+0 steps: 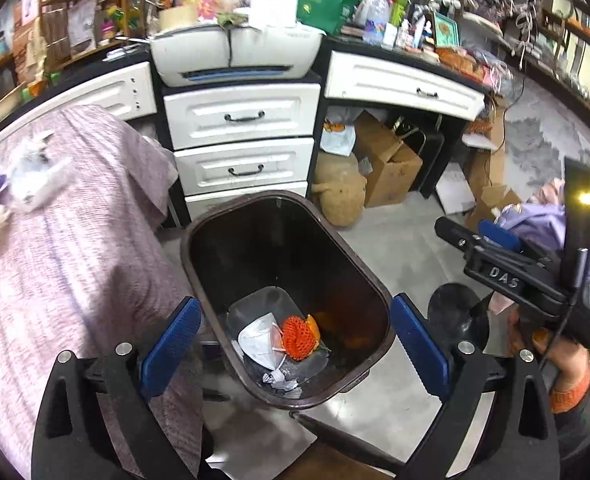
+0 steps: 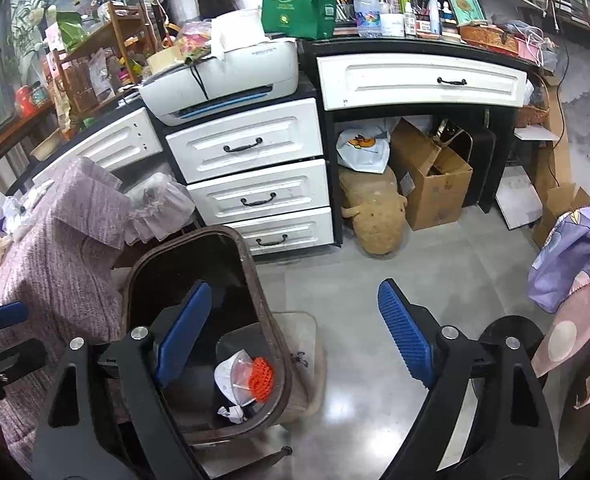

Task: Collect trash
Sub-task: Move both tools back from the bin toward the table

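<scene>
Mauve knitted bedspread (image 1: 75, 264) at left, carrying one heap of crumpled white wrappers (image 1: 35, 176) not yet collected. One dark brown oblong plastic bin (image 1: 379, 292) on the floor, holding at least three pieces: one white face mask (image 1: 261, 338), one orange foam fruit net (image 1: 298, 334), one small paper scrap (image 1: 281, 380). Left claw (image 1: 295, 352), spread and empty, hangs over the bin. Right claw (image 2: 295, 344), also spread and empty, beside it. Judged partway done.
</scene>
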The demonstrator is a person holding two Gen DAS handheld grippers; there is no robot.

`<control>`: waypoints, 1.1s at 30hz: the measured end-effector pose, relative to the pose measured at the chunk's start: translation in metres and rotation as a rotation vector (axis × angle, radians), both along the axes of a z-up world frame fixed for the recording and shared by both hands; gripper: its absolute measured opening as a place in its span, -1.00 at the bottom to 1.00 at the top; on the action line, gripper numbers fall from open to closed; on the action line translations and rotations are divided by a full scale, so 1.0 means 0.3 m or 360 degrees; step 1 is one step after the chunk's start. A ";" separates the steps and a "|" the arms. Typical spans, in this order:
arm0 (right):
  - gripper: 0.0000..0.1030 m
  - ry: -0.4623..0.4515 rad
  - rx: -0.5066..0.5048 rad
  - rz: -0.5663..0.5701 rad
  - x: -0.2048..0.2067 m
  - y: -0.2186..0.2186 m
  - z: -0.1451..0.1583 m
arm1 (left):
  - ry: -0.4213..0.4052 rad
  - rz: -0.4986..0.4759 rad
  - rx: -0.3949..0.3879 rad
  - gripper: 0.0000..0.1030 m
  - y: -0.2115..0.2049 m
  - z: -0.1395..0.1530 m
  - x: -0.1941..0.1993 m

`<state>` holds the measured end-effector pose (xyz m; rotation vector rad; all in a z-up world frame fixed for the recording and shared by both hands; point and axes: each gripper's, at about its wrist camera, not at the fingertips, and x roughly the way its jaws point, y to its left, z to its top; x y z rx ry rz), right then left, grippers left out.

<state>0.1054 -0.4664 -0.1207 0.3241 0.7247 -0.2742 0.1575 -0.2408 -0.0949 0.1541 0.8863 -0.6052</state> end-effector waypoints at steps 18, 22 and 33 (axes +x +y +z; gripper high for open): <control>0.70 -0.0197 -0.0095 0.0455 0.055 0.307 0.213 | -0.0199 0.0174 -0.0088 0.89 0.318 0.156 -0.086; 0.70 -0.0220 -0.0110 0.0592 0.069 0.402 0.250 | -0.0227 0.0238 -0.0065 0.89 0.402 0.172 -0.095; 0.71 -0.0231 -0.0094 0.0928 0.132 0.648 0.307 | -0.0236 0.0554 -0.0083 0.89 0.715 0.171 -0.101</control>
